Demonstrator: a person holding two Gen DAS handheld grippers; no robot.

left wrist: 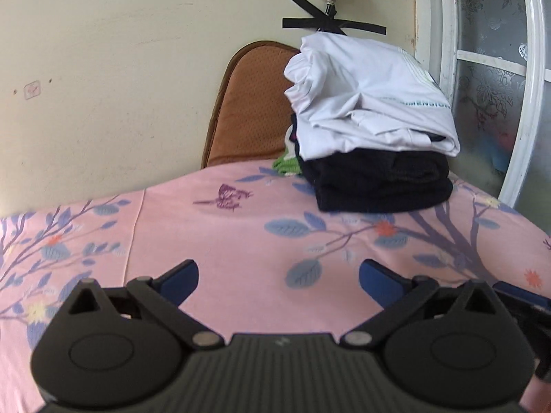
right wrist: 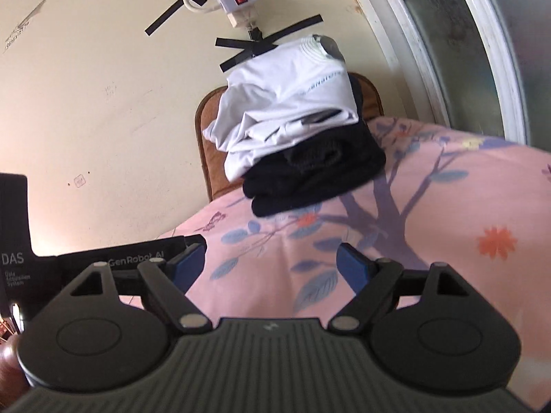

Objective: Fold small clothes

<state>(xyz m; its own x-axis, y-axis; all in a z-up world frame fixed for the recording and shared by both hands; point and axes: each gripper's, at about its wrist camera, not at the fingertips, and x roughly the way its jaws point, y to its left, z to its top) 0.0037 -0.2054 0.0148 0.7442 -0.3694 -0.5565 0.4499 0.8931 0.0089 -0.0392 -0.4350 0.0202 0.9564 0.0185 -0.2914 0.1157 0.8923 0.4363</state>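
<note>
Left claw (left wrist: pixel 278 280) wide apart, empty, over pink sheet (left wrist: pixel 241 234).

Pile of folded clothes (left wrist: pixel 372 130): the one obstacle on the pink sheet (left wrist: pixel 241 234), standing at its far edge. Near side of the pile: bare sheet, open for passage. Behind the pile: brown cushion (left wrist: pixel 248 103) and wall (left wrist: pixel 120 69), closed. Right of the pile: window frame (left wrist: pixel 530 103), closed.
</note>
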